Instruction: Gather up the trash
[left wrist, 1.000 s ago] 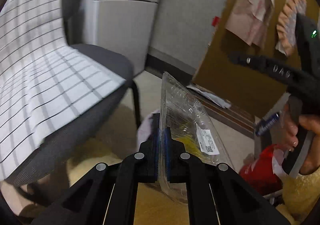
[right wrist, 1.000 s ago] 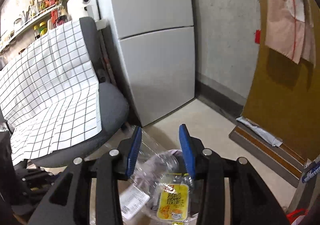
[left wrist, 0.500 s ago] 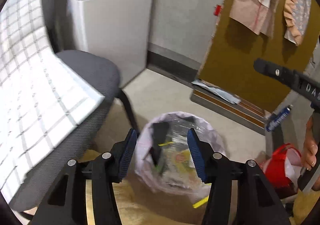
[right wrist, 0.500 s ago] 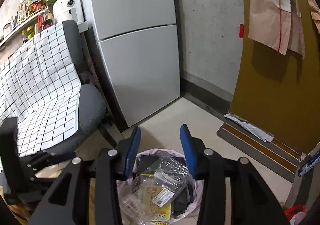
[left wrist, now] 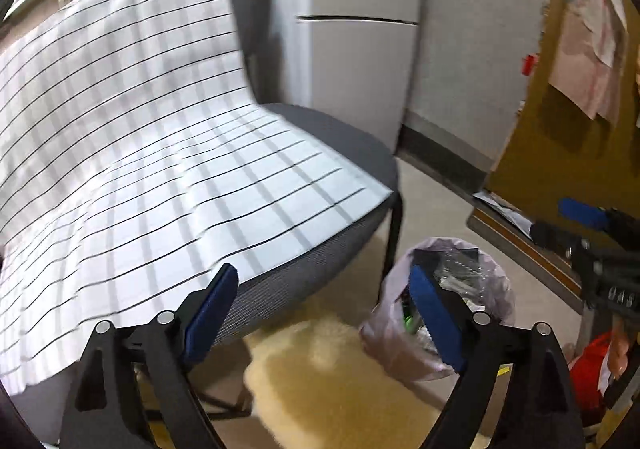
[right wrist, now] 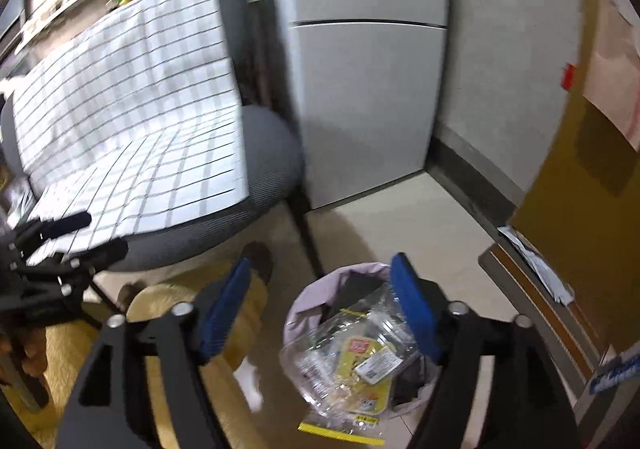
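Observation:
A small trash bin lined with a pale pink bag (right wrist: 304, 305) stands on the floor; it also shows in the left wrist view (left wrist: 492, 281). A clear plastic clamshell container (right wrist: 352, 361) with yellow labels lies on top of the trash in it. A yellow wrapper (right wrist: 340, 431) lies on the floor beside the bin. My left gripper (left wrist: 320, 313) is open and empty, above the floor left of the bin. My right gripper (right wrist: 320, 309) is open and empty, above the bin's left rim.
A grey office chair (left wrist: 340, 153) draped with a white checked cloth (left wrist: 140, 153) stands left of the bin. A white fridge (right wrist: 372, 89) is behind. A brown door (right wrist: 592, 189) is at right. A yellow fluffy rug (left wrist: 340, 381) lies on the floor.
My left gripper let go of the clear container, which now lies in the bin. Both grippers opened wider and swung left toward the chair.

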`<state>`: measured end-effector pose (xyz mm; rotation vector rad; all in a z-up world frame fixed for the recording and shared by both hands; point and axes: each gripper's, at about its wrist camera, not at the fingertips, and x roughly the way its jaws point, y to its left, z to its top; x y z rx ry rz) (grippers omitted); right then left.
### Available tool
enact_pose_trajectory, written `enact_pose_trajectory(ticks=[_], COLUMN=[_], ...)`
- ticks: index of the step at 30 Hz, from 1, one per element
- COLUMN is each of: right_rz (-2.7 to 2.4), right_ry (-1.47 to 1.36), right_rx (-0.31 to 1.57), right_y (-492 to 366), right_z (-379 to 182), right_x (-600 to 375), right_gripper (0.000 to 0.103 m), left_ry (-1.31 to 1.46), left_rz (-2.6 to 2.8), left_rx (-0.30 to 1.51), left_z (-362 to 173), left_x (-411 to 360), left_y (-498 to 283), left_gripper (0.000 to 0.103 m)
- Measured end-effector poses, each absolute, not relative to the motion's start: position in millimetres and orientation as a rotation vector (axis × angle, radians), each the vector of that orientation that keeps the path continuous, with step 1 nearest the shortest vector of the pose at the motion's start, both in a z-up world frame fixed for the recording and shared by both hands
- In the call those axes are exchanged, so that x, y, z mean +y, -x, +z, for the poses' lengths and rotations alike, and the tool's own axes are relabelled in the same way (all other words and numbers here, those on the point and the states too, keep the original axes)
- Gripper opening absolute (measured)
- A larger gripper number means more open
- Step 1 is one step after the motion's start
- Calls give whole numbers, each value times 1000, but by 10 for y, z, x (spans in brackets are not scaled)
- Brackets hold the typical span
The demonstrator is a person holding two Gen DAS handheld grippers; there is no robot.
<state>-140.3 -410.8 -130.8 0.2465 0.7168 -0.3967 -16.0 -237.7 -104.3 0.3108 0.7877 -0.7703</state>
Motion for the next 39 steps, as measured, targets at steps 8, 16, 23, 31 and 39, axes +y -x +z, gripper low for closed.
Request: enact_pose_trajectory(ticks=[8, 16, 23, 31, 39], right_rz=[-337, -301, -292, -288, -291], right_ry=[-197, -146, -125, -125, -129], right_rx=[736, 682, 634, 621, 618], right_y=[1400, 1530, 1650, 1685, 1688], right_z=[-872, -380, -147, -119, -138], right_x=[-3801, -3702, -3697, -3680, -3667], right_gripper=[97, 97, 97, 97, 97], left_ry=[-291, -297, -268, -248, -243], left_rz=[-694, -632, -605, -607, -602], left_rx=[837, 793, 768, 766, 768], left_z=[-659, -168, 37, 66, 50], left_x=[-2062, -1861, -1743, -1704, -1690], left_y=[160, 248, 280, 271, 267], left_gripper=[92, 93, 94, 94, 94])
